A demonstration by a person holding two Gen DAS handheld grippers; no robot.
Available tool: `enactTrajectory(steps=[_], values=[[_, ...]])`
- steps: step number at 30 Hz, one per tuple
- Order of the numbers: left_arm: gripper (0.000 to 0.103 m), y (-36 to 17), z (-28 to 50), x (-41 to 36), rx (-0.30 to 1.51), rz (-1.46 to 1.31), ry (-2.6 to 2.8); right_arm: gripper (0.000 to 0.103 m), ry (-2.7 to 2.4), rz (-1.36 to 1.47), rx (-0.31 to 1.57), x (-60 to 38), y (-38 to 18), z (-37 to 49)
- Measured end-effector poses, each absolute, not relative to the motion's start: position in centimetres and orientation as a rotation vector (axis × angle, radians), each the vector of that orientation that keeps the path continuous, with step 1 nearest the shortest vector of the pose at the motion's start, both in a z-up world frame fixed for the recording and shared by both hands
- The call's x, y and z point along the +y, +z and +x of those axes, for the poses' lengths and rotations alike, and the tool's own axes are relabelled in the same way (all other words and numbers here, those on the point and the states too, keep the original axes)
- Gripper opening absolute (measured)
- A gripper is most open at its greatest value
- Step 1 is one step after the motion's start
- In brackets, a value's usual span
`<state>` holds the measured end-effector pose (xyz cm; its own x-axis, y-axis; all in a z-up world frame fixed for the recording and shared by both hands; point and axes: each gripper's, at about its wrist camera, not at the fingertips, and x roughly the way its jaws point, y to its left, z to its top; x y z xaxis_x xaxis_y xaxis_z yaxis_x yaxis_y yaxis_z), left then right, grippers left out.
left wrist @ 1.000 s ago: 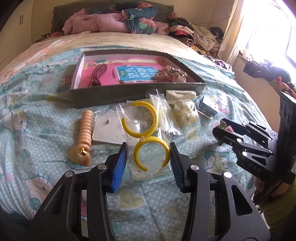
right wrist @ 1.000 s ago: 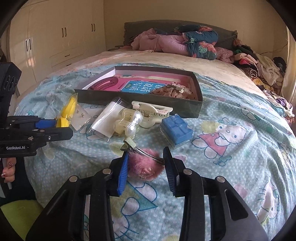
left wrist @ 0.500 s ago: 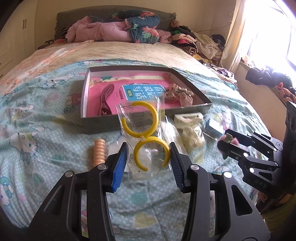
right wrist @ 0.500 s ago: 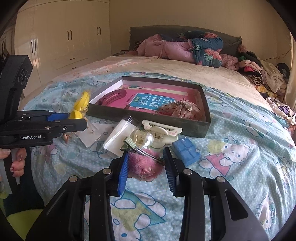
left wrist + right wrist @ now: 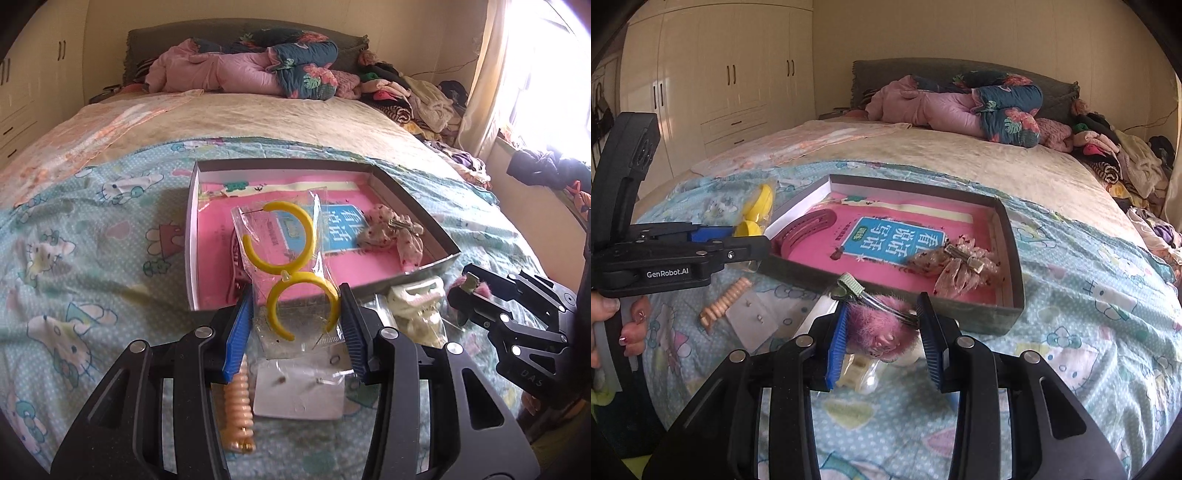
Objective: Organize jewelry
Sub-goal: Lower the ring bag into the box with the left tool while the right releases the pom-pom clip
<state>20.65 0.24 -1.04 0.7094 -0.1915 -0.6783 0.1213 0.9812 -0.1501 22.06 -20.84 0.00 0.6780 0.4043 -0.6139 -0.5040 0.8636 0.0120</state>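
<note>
My left gripper is shut on a clear bag with two yellow hoop earrings, held up over the near edge of the grey box. My right gripper is shut on a fluffy pink hair clip, just short of the box's near wall. The box has a pink booklet on its floor, with a dark pink comb and a speckled bow clip lying on it. In the right wrist view the left gripper shows at the left with the yellow hoops.
On the cartoon bedsheet lie a peach beaded clip, a white earring card and a cream claw clip. Folded quilts and a clothes heap fill the bed's head. Wardrobes stand at the left.
Both grippers rose and moved toward the box with their items still held. The hoop bag now hangs over the box's interior, and the pink clip is near the box's front wall.
</note>
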Motion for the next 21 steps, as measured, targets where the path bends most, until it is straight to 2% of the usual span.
enactTrajectory(steps=[21], values=[[0.036,-1.9,27.4,-2.6,0.795,-0.05,-0.193,0.034,0.379,-0.114,0.667,-23.9,-0.5,29.8]])
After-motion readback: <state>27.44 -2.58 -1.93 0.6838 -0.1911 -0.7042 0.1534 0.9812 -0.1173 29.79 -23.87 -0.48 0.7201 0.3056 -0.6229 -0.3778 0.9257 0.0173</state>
